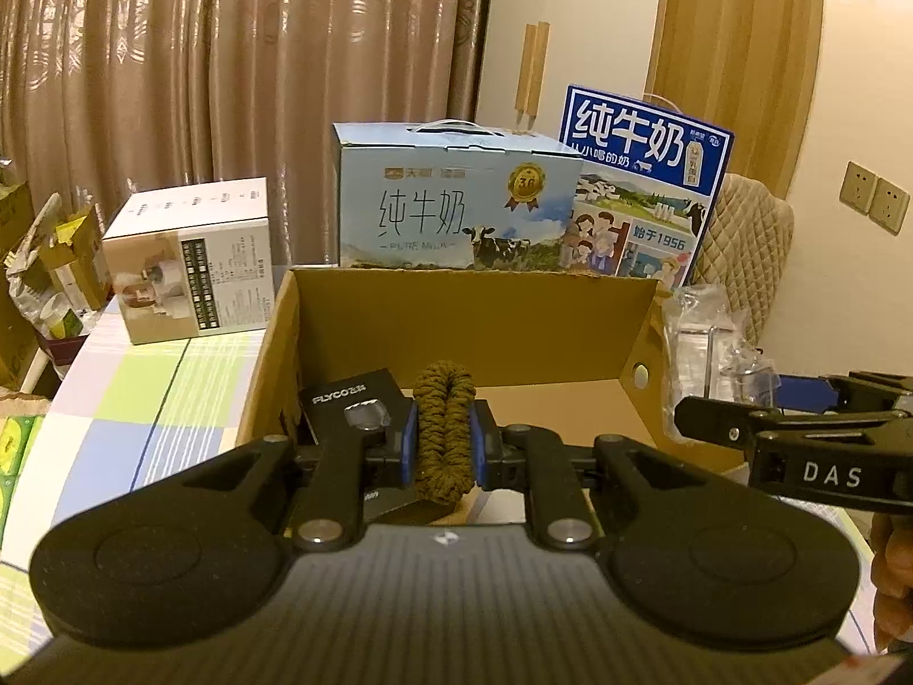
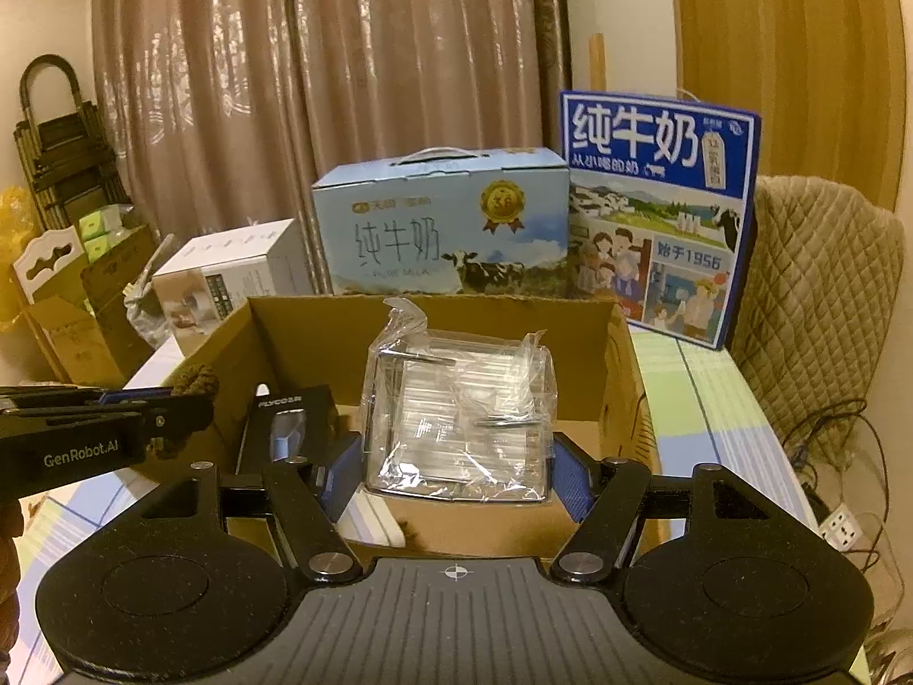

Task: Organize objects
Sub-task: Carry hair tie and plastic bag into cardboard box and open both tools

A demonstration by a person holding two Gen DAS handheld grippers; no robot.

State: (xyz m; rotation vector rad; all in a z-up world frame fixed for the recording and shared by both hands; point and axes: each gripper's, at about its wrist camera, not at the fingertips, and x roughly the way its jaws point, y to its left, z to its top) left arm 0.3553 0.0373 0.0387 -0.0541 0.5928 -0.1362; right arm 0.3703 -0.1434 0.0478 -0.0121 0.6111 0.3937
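Note:
An open cardboard box (image 1: 456,308) (image 2: 433,319) stands on the checked table. My left gripper (image 1: 444,445) is shut on a brown fuzzy hair tie (image 1: 444,428) and holds it over the box's near left part. It also shows at the left of the right wrist view (image 2: 191,385). A black FLYCO box (image 1: 356,405) (image 2: 285,422) leans inside the box at the left. My right gripper (image 2: 456,468) is shut on a clear plastic-wrapped pack (image 2: 462,416) above the box. That pack shows at the right of the left wrist view (image 1: 707,342).
Behind the box stand a light blue milk carton (image 1: 456,200) (image 2: 445,222), a dark blue milk carton (image 1: 645,182) (image 2: 656,217) and a white box (image 1: 194,262) (image 2: 228,274). A quilted chair back (image 2: 816,297) is at the right, a power strip with cables (image 2: 839,525) below it.

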